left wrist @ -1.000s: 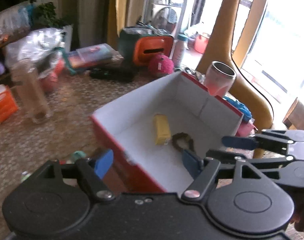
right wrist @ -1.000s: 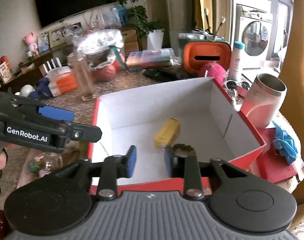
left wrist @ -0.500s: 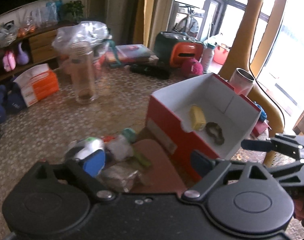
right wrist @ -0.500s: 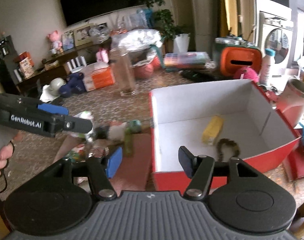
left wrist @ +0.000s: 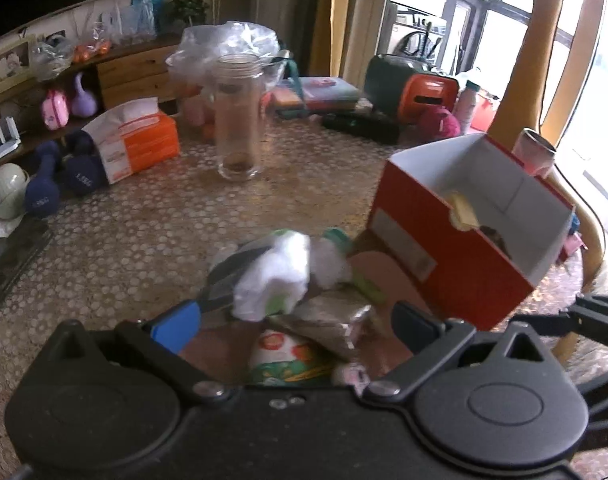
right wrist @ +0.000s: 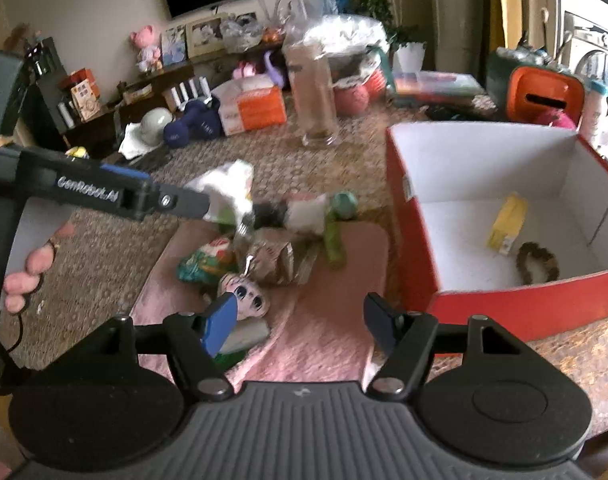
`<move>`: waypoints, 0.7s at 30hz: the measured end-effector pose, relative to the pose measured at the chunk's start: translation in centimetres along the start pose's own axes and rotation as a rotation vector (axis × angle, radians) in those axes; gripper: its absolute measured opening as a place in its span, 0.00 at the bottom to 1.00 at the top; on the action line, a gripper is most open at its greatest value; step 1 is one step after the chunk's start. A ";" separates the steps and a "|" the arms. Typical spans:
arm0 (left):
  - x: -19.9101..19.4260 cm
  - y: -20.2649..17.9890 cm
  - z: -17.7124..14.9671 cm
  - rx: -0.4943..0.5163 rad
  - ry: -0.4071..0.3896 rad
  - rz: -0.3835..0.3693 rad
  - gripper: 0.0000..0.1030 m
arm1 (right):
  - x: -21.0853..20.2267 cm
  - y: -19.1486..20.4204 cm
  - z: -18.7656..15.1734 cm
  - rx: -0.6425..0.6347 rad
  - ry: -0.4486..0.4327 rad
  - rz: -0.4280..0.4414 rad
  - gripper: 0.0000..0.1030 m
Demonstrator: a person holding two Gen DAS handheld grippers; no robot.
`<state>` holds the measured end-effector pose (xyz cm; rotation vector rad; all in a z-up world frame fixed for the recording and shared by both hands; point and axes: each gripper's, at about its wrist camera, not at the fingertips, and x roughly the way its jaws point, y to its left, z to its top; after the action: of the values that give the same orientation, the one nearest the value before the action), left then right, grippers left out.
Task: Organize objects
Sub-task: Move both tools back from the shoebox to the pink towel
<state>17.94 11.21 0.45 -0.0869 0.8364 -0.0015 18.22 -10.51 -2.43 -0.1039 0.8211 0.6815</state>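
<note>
A red box [left wrist: 443, 248] with a white inside stands at the right and holds a yellow pack [right wrist: 507, 226] and a brown ring [right wrist: 537, 262]. Left of it, on a pink mat [right wrist: 323, 340], lies a pile: a white packet [left wrist: 276, 276], a foil packet [left wrist: 327, 320], a green and orange packet [right wrist: 204, 262] and a green tube [right wrist: 333, 240]. My left gripper [left wrist: 296, 326] hangs over the pile, its jaws opening with nothing gripped. My right gripper [right wrist: 300, 322] is over the mat's near end, jaws also opening and empty. One left finger [right wrist: 180, 200] reaches the white packet.
A tall glass jar [left wrist: 238, 120], an orange tissue box [left wrist: 140, 140] and blue dumbbells [left wrist: 44, 192] stand behind the pile. A pink metal cup [left wrist: 537, 152] is beyond the box. A hand [right wrist: 24, 276] holds the left gripper's handle.
Both grippers swung left from above the red box to above the pile on the pink mat. Both pairs of jaws spread wider.
</note>
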 end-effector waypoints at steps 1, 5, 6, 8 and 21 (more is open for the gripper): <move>0.2 0.3 -0.1 0.001 0.000 0.002 0.99 | 0.3 0.1 -0.1 -0.002 0.006 0.003 0.67; 1.0 1.1 -0.4 0.001 -0.002 0.023 0.99 | 1.5 0.9 -0.9 -0.006 0.037 0.024 0.67; 1.2 1.3 -0.5 -0.001 -0.001 0.025 0.99 | 1.7 1.2 -1.1 -0.010 0.044 0.031 0.67; 1.7 1.6 -0.6 -0.008 0.008 0.029 0.99 | 2.5 2.0 -1.7 -0.034 0.067 0.046 0.67; 4.5 2.1 -0.5 0.041 0.022 0.064 0.99 | 7.4 5.7 -2.9 -0.237 0.118 0.061 0.67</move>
<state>20.50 13.07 -3.41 -0.0216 0.8604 0.0402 16.57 -3.15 -8.69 -0.3369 0.8565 0.8345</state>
